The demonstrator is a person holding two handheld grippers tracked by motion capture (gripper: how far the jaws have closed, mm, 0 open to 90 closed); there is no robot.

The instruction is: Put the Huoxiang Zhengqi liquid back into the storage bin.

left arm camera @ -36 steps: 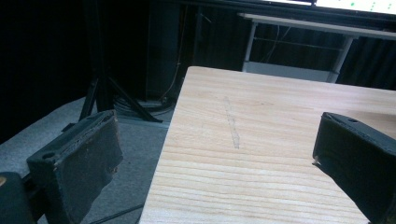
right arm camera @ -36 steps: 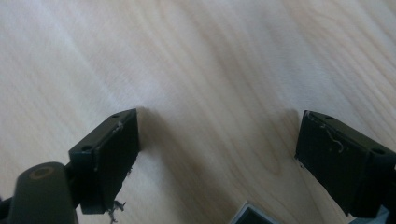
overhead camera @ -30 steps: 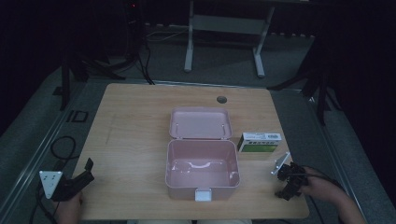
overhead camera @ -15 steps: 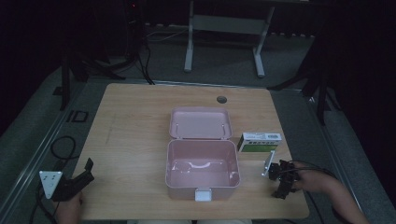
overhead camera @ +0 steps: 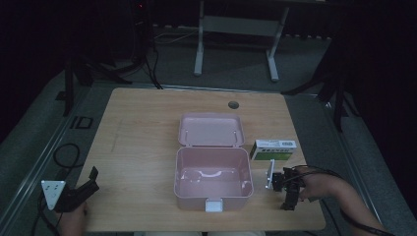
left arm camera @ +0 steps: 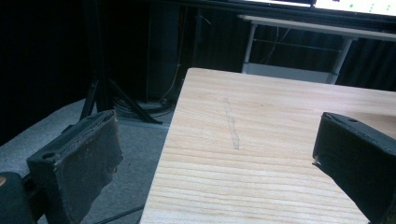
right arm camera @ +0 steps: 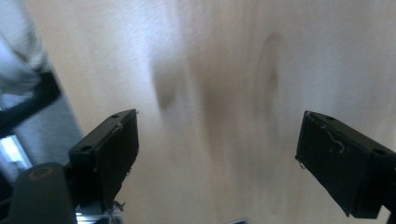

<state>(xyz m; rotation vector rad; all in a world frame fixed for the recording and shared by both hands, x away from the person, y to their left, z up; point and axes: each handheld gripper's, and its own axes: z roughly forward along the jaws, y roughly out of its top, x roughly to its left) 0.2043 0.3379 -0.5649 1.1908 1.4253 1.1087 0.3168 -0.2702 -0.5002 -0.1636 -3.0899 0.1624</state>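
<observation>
The right gripper [overhead camera: 287,194], jaws spread wide over blurred bare wood, sits near the table's [overhead camera: 147,128] front right corner; its hand is partly cut off. Just beyond lies a green-and-white carton [overhead camera: 273,149], print unreadable, beside the open pink box [overhead camera: 212,169]. The left gripper [overhead camera: 78,189], also wide, straddles the table's left edge.
</observation>
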